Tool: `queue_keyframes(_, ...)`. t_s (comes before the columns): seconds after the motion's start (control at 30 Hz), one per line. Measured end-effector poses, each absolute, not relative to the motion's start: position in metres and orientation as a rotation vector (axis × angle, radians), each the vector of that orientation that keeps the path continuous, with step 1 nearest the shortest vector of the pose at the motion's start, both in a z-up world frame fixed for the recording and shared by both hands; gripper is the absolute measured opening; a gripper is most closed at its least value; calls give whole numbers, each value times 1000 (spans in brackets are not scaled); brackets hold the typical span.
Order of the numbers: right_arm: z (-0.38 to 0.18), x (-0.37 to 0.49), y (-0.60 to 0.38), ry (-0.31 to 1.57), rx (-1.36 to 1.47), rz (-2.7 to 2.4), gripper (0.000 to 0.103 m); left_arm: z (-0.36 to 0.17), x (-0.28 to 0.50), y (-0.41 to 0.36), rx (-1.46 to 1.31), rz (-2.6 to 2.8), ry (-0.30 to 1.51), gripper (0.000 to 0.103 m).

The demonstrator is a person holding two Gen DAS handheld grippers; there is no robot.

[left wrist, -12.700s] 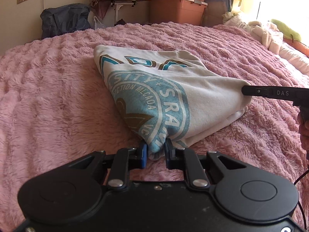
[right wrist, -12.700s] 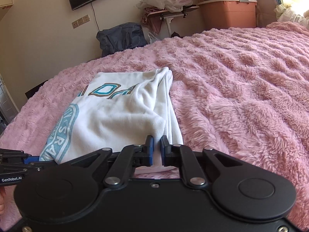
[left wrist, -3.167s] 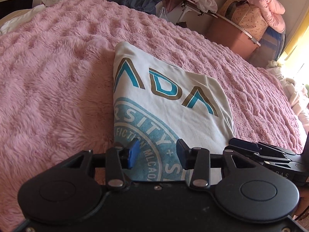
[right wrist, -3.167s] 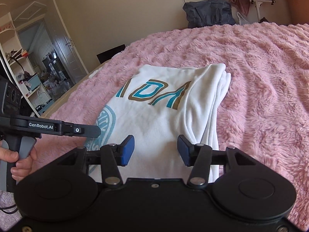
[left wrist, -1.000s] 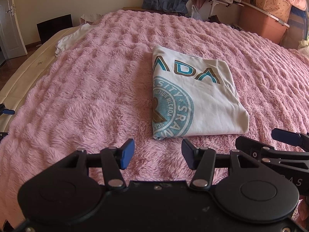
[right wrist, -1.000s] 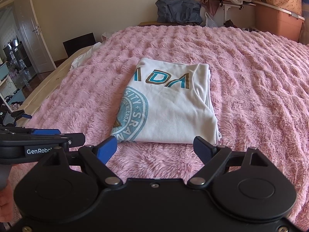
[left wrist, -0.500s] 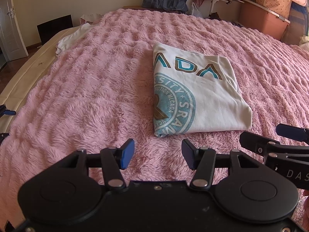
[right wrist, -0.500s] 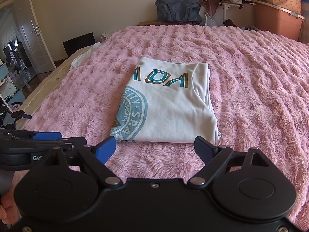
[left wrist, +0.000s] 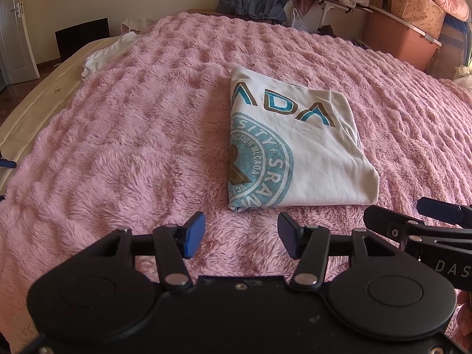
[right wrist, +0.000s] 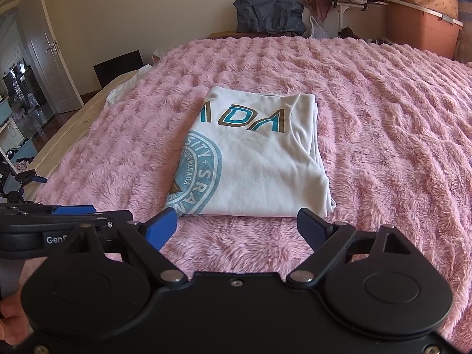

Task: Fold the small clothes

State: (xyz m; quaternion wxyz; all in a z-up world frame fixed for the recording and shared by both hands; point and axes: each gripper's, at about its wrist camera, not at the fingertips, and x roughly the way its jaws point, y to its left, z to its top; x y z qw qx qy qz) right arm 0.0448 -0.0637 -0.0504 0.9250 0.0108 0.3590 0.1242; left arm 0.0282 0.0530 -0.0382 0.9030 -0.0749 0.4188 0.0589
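pink, fluffy bed blanket (left wrist: 124, 147) fills nearly both views, with wide bare stretches to the left, to the right and beyond the folded white t-shirt with a teal round print and teal-and-brown letters (left wrist: 289, 147). the blanket's left edge gives way to a bare beige mattress strip (right wrist: 67, 129), where a crumpled white cloth (left wrist: 103, 53) lies at the border. past the far edge stand a dark blue bag (right wrist: 270, 14), a salmon plastic storage box (right wrist: 421, 32) and a white door (right wrist: 50, 53) (ajar, at the far left).

the t-shirt lies flat as a neat rectangle near the middle of the bed, its near edge just beyond both sets of fingertips and its stacked fold layers showing along its right side.

the left gripper (left wrist: 240, 234) hovers over the blanket with its blue-padded fingers (left wrist: 193, 233) spread wide, nothing between them and nothing touched. the right gripper (right wrist: 237, 227) is likewise spread wide, wider than the left, empty, its pads apart from the shirt's near edge. both grippers sit side by side, close together.
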Motion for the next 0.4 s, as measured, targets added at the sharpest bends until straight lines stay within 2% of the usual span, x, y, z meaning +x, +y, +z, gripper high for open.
queue_keyframes(0.4, -53, 47, -64, 745, 27, 252, 89, -40, 31, 50, -147, 127, 862, 57)
